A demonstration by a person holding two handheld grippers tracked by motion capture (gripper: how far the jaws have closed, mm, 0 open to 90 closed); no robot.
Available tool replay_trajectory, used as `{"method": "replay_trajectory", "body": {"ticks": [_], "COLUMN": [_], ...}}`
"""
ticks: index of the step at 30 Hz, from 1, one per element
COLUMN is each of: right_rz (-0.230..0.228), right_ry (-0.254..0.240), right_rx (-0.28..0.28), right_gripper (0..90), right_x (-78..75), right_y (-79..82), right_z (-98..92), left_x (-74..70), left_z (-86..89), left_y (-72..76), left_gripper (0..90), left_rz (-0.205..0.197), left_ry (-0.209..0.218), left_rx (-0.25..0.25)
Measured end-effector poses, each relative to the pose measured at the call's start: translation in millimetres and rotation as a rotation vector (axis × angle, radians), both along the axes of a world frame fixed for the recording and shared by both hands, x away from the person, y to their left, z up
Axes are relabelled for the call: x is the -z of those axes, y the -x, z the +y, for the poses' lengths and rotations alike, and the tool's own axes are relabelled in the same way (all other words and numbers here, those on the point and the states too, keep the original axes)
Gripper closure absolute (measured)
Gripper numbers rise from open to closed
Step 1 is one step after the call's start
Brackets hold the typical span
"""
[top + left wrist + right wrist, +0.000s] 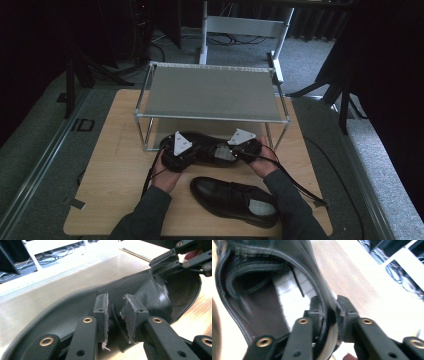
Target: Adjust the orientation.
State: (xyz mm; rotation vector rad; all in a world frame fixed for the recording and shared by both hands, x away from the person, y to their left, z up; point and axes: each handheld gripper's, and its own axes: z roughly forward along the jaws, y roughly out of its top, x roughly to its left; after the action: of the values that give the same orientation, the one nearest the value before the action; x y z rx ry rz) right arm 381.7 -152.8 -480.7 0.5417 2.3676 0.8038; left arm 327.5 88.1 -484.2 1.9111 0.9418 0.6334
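- So, two black dress shoes on a wooden desk (115, 165), with a low metal-framed shoe rack (210, 92) standing at the far half of it.
- Far shoe (200, 145) lies sideways on the desk right at the near edge of the rack, partly under its grey shelf, toe to the left and heel to the right.
- Both hands are on that far shoe: left tongs (176, 157) at the toe-side half, right tongs (246, 150) at the heel end.
- Right tongs are pinching the shoe's heel wall: in the right gripper view one pad (318, 312) sits inside the opening against the lining and the other is on the outside, pressed together on the leather. You can see the pale insole (292, 295) just past them.
- Left tongs (117, 315) are slightly spread. In the left gripper view the frayed pads (103, 312) stand apart with a strip of the shoe's upper in the gap; I can't see them pressing on it, so I'd call that loose, not a grip.
- Second shoe (235, 200) lies nearer, between the person's forearms, toe left, heel right, well apart from both tongs and untouched.
- Cables trail from both tongs back toward the near edge.
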Motion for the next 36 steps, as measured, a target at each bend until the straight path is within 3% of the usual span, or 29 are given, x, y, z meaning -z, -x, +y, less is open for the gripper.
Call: {"method": "replay_trajectory", "body": {"ticks": [2,7,11,14,20,31,36], "right_rz": [0.042,0.068,0.090,0.118,0.130,0.202,0.228], "right_ry": [0.001,-0.014,-0.016,-0.034,-0.046,-0.048,-0.046], "right_rx": [0.005,0.018,0.052,0.108,0.170,0.188,0.187], "right_gripper": [82.5,82.4,82.4,82.4,82.2,82.4,82.4], "right_x": [-0.2,-2.3,-4.4,-2.5,-2.1,-4.0,-4.8], "right_y": [-3.7,1.9,10.0,13.5,24.1,44.7,51.5], "right_z": [-0.6,-12.3,-31.5,-50.7,-78.4,-118.9,-127.8], "left_x": [-1.3,-4.3,-4.5,-2.7,2.8,8.3,12.0], "left_z": [3.0,10.6,14.6,15.8,15.3,22.8,22.6], "left_y": [1.2,4.4,6.6,7.7,9.0,13.1,13.9], "left_gripper": [72.7,72.6,72.6,72.2,71.4,71.0,70.9], "left_rz": [-0.003,-0.013,-0.011,-0.007,0.008,0.029,0.038], "left_ry": [0.008,0.014,0.014,0.013,0.000,0.000,-0.004], "left_rx": [-0.002,-0.016,-0.021,-0.023,-0.019,-0.020,-0.020]}}
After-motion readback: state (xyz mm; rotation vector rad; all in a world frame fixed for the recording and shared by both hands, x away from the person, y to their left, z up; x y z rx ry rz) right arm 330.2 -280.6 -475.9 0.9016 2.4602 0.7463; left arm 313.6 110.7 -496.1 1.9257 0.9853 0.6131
